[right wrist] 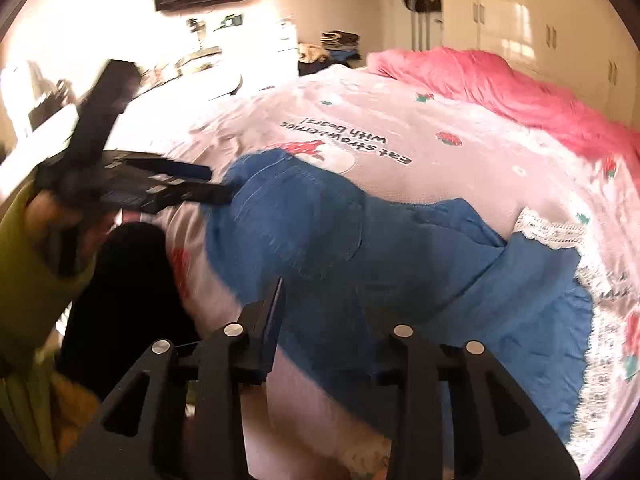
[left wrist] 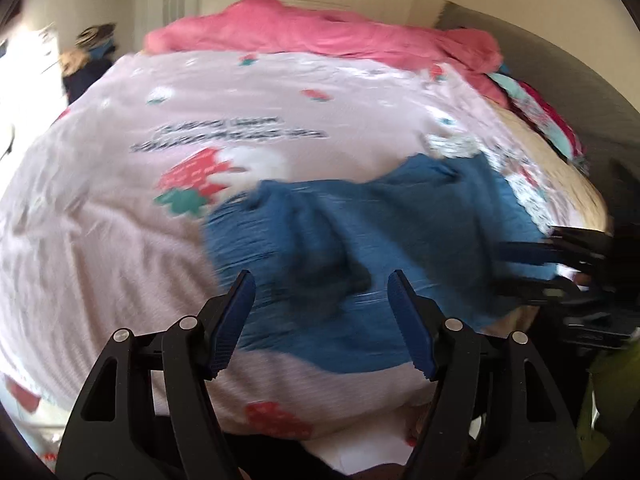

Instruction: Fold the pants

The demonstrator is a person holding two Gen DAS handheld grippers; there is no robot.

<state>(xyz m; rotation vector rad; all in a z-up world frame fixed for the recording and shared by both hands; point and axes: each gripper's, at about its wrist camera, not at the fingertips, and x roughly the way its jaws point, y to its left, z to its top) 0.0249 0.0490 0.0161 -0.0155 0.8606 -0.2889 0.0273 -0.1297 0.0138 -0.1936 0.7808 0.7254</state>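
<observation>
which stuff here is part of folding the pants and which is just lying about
Part of the job:
- blue pants
- left claw
- right claw

Just lying about:
- pink blanket
- lace-trimmed cloth
- clothes pile beyond the bed

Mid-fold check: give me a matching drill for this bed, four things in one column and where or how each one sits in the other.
Things:
1. blue denim pants
2. crumpled pink blanket
3. white lace-trimmed cloth
4. left gripper

Place or state:
A. heaped along the far end of the bed
B. jaws apart, nothing between them
C. spread over the near part of the pale pink strawberry-print bedspread
D. showing at the pants' far right edge

Pairs: 1-C, 2-A, 3-D, 4-B
</observation>
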